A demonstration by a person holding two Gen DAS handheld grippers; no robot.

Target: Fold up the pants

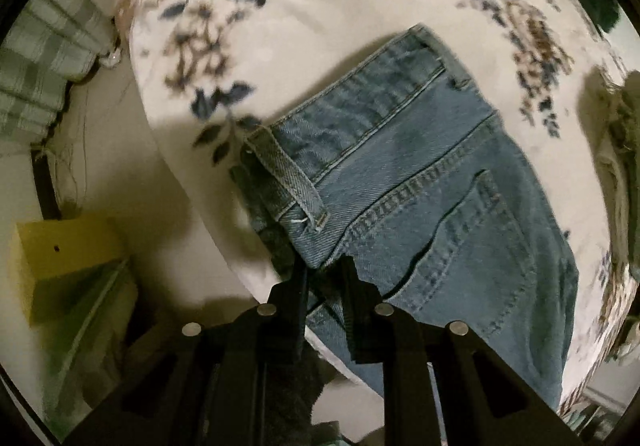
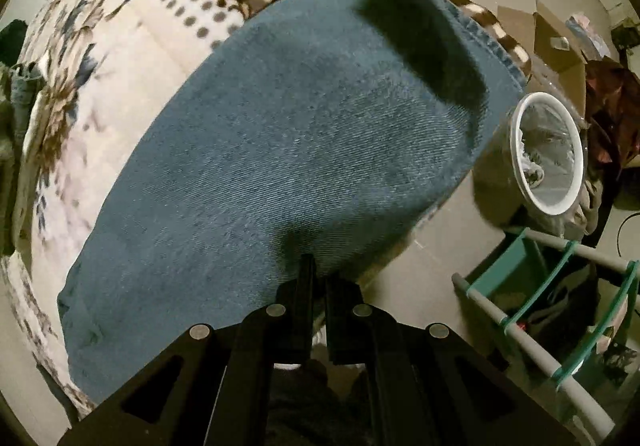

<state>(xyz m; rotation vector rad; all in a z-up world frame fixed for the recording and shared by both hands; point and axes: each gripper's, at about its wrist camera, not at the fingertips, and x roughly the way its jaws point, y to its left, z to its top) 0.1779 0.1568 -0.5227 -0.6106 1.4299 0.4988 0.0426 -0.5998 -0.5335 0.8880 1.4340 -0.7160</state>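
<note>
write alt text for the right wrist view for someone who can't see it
The right gripper points down, its two black fingers shut on the near edge of blue denim pants spread over a floral bedspread. To the right, on the floor, stand a white-rimmed bin and a green and grey rack.

Floral bedspread [image 1: 340, 6], beige floor [image 2: 460, 246] (dim), white bin [image 2: 548, 154]

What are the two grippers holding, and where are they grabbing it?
Both hold the jeans. The left gripper pinches the waistband end near a belt loop; the right gripper pinches a plain edge of the denim.
</note>
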